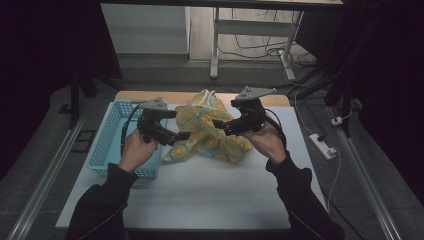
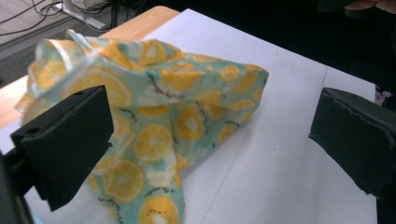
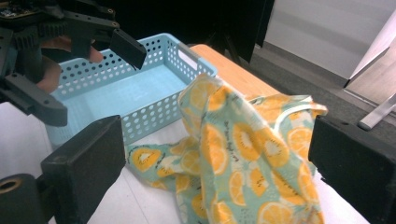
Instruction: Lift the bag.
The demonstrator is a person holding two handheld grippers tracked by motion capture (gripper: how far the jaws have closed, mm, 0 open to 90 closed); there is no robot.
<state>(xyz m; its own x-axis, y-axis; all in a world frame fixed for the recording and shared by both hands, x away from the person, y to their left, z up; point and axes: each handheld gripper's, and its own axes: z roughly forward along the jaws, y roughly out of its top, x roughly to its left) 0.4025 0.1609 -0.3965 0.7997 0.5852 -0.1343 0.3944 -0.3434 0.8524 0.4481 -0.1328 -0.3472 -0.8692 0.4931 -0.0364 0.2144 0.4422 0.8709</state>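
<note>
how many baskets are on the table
1. A single light blue perforated plastic basket sits at the left edge of the white table, beside the crumpled lemon-print cloth. The left gripper hides part of it; nothing suggests a second basket.

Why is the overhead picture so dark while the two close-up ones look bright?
High view: dim room, black edges, only the table lit. Left gripper view: bright, cloth sharp, near jaws slightly soft. Right gripper view: even light, basket clear, no glare.
</note>
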